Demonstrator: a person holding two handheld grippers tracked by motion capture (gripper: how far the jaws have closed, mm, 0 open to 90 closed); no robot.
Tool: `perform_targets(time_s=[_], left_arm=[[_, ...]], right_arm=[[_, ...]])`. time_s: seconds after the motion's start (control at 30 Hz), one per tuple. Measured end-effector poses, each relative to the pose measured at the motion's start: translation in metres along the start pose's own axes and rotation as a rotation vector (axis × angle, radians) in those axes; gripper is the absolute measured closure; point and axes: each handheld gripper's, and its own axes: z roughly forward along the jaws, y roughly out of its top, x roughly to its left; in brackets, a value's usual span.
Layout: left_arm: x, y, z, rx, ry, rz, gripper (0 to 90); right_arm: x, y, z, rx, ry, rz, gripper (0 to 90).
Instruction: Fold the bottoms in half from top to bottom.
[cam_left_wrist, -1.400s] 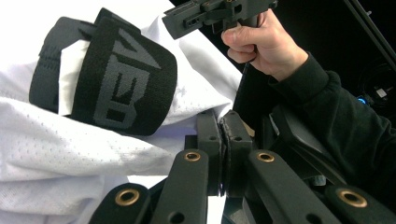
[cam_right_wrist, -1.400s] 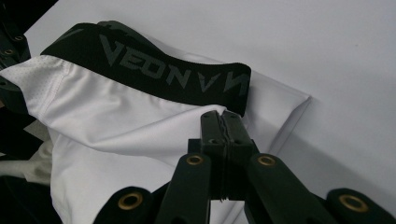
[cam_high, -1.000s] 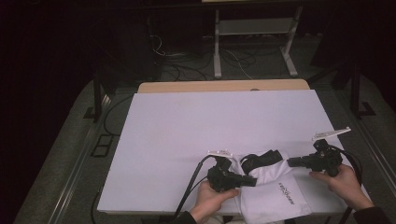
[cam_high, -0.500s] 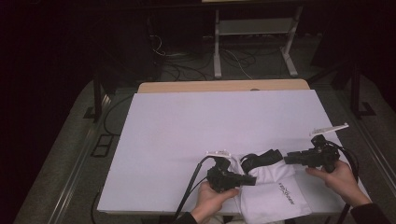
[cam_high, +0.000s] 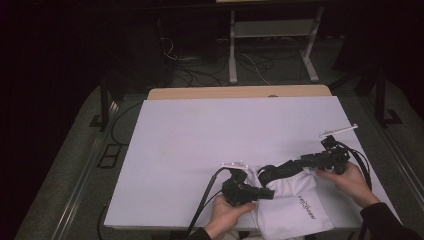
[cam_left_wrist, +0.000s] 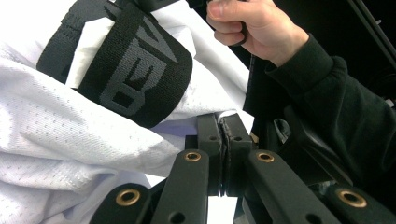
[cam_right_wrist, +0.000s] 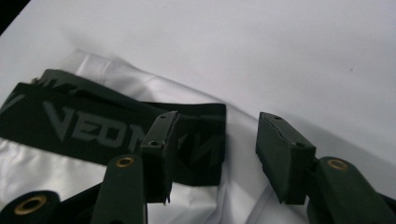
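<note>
A white mesh garment (cam_high: 290, 202) with a black lettered waistband (cam_high: 280, 170) lies crumpled at the near right corner of the bench (cam_high: 200, 145), partly over its front edge. The left gripper (cam_high: 267, 194) sits at the garment's left side, its fingers (cam_left_wrist: 210, 140) pressed together on a fold of the white fabric. The right gripper (cam_high: 300, 162) reaches in from the right along the waistband; its fingers (cam_right_wrist: 285, 158) have just been opening and stand apart, the end of the band lying between them, one finger over it, neither pressing it. Dark floor and cables (cam_high: 200, 65) lie beyond the bench.
</note>
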Motion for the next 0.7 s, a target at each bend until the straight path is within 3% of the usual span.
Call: perform_targets(time_s=[0.43,0.7], left_arm=[[-0.004,0.001,0.003,0.024,0.031,0.046,87.2],[-0.012,0.001,0.006,0.065,0.076,0.127,87.1]], right_arm=[[0.001,0.008,0.019,0.033,0.025,-0.006,60.5],[0.008,0.009,0.024,0.037,0.017,-0.041,69.6]])
